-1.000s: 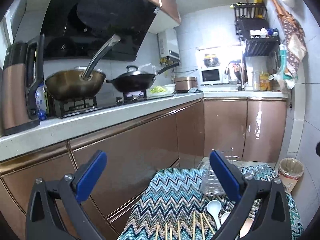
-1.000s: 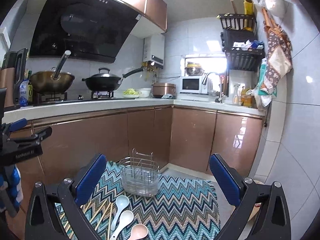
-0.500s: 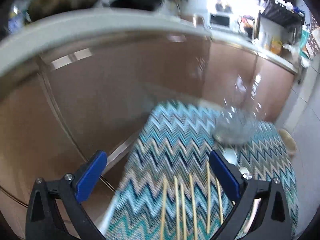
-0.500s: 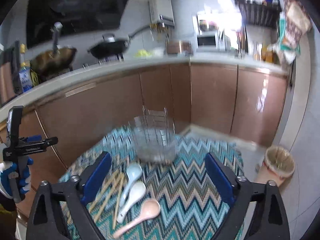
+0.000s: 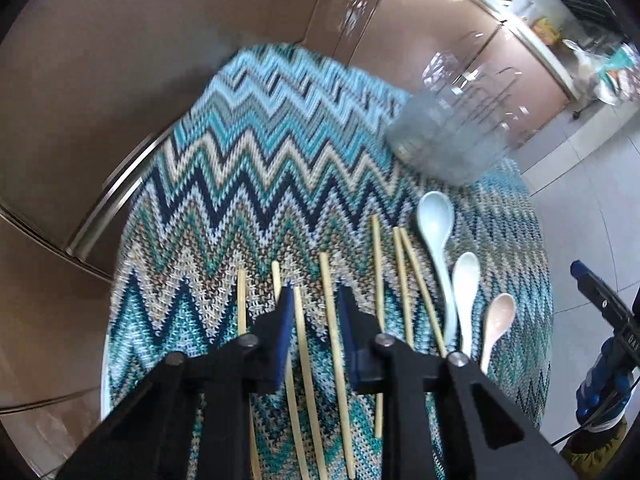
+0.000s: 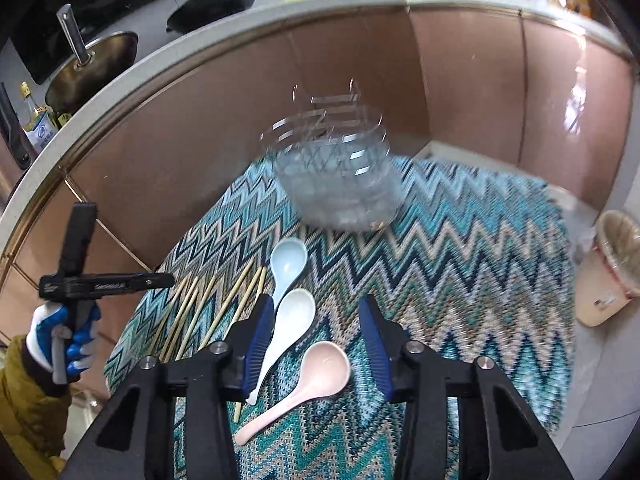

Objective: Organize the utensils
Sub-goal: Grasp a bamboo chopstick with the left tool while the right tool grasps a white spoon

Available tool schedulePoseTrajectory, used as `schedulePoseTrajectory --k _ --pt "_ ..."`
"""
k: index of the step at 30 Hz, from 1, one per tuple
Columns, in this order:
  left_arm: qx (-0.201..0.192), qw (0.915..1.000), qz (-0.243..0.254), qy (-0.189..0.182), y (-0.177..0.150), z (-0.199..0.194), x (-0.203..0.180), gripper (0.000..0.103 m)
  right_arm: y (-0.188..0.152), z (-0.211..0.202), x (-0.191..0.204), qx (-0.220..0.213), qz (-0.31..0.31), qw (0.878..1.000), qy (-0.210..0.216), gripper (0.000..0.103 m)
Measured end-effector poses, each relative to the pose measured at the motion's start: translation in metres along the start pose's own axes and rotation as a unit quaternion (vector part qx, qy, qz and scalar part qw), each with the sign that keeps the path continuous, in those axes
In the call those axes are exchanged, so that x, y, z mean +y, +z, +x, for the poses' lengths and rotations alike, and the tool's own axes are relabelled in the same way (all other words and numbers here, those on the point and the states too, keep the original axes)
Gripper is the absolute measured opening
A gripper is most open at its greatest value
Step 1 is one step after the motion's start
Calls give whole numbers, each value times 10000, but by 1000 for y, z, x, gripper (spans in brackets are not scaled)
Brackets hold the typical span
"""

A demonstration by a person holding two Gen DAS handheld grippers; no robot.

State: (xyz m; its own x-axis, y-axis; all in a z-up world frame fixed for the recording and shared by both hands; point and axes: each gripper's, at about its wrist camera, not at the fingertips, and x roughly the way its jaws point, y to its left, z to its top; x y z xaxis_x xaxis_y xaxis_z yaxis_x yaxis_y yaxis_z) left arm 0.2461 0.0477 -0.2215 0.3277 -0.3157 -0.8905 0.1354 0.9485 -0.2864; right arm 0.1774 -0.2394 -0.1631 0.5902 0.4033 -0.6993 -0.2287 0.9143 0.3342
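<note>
The left gripper (image 5: 314,320), jaws just narrowed and not yet pinching, straddles two pale wooden chopsticks (image 5: 332,336) on the zigzag teal cloth (image 5: 248,152), the right gripper (image 6: 316,330), half-closed, frames the pink plastic spoon (image 6: 316,376), clear wire-topped holder (image 6: 340,184) beyond.

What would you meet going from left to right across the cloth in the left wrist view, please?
Chopsticks → pale blue spoon → white spoon → pink spoon.

The clear utensil holder (image 6: 340,176) is motion-blurred; chopsticks (image 5: 308,380) run off-frame.
</note>
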Motion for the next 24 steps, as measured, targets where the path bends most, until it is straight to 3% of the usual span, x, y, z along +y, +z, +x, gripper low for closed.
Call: schedulePoseTrajectory --k 14,24 --pt "491 9975 -201 475 23 43 23 7 0 58 -25 585 15 9977 351 39" --pt "645 9965 4 530 23 52 19 5 5 104 -22 1250 -129 9898 668 39"
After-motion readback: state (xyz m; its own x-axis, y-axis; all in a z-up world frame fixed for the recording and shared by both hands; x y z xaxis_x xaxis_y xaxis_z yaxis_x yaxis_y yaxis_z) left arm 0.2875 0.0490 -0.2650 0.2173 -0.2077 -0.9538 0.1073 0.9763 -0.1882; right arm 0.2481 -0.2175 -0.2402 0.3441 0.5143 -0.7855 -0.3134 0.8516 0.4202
